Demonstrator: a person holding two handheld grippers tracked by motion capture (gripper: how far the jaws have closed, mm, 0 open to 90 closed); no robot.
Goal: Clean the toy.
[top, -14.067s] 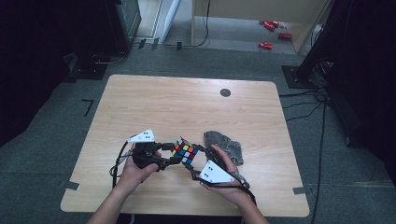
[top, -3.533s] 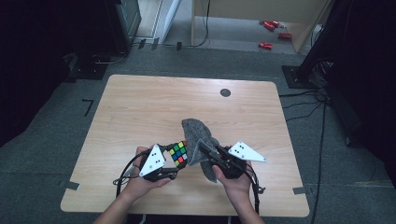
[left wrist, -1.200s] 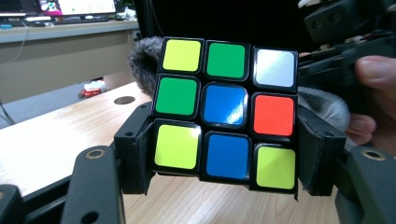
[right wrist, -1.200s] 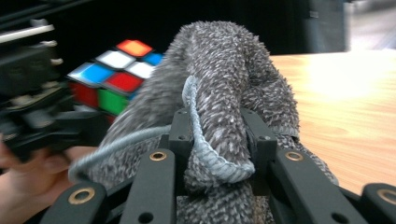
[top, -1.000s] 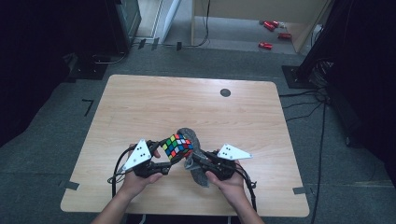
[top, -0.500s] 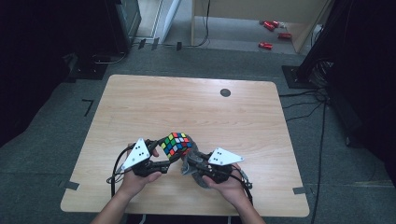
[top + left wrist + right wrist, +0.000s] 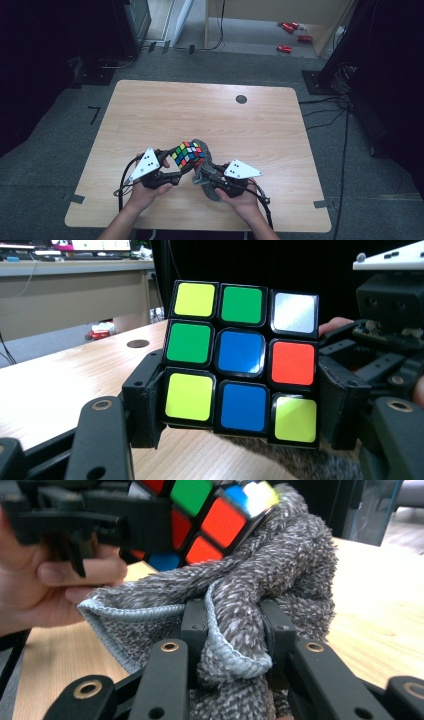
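A Rubik's cube (image 7: 187, 154) is held a little above the wooden table (image 7: 200, 110), tilted, with my left gripper (image 7: 181, 169) shut on its two sides. In the left gripper view the cube (image 7: 240, 360) shows a face of mostly green, blue and yellow squares between the jaws of my left gripper (image 7: 242, 407). My right gripper (image 7: 205, 174) is shut on a bunched grey terry cloth (image 7: 207, 149). In the right gripper view my right gripper (image 7: 232, 625) pinches a fold of the cloth (image 7: 260, 580), which presses up against the cube's (image 7: 210, 510) orange underside.
A black round cap (image 7: 241, 99) sits in the tabletop at the far middle. Both hands work close to the table's near edge (image 7: 200, 226). Cables trail from the grippers (image 7: 125, 175). Red items (image 7: 285, 48) lie on the floor beyond the table.
My right gripper has shifted slightly left and nearer with the cloth, closing in on the cube. The left gripper and the cube have stayed in place.
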